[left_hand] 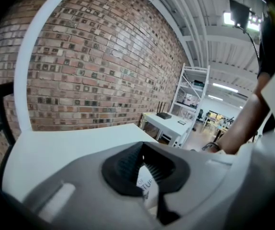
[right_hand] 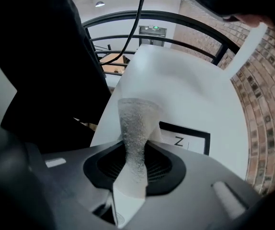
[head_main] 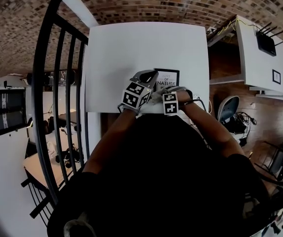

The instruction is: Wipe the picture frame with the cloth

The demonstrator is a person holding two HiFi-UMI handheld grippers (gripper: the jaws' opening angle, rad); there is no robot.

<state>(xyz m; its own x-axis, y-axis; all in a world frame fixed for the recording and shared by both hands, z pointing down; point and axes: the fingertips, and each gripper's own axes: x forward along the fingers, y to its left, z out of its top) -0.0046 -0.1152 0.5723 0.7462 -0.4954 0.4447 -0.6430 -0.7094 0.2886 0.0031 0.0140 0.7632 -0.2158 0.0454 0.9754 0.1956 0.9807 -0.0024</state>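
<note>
Picture frame (head_main: 167, 76): black border, white printed sheet, lying flat near the front edge of the white table (head_main: 131, 48), just ahead of the person. Left gripper (left_hand: 144, 170): jaws nearly together, closed on the frame; the printed sheet (left_hand: 146, 186) fills the narrow wedge between the ribbed pads. In the head view this gripper covers the frame's left edge, with its marker cube (head_main: 135, 95) just behind. Cloth (right_hand: 135, 128): a pale, textured strip pinched between the jaws of the right gripper (right_hand: 133, 166), rising out past the tips and widening at its free end. In the right gripper view the cloth stands in front of the frame's near corner, and one black edge and part of the white sheet (right_hand: 190, 138) show to its right. Whether the cloth touches the frame cannot be told. The right gripper's marker cube (head_main: 170, 103) sits beside the left one at the table's front edge, the two grippers close together. Both forearms reach in from below. Surroundings: brick wall (head_main: 131, 4) behind the table, black railing (head_main: 57, 83) to the person's left, white desk (head_main: 260, 58) carrying a dark box with antennas to the right, wooden floor (head_main: 240, 98) beneath it.
</note>
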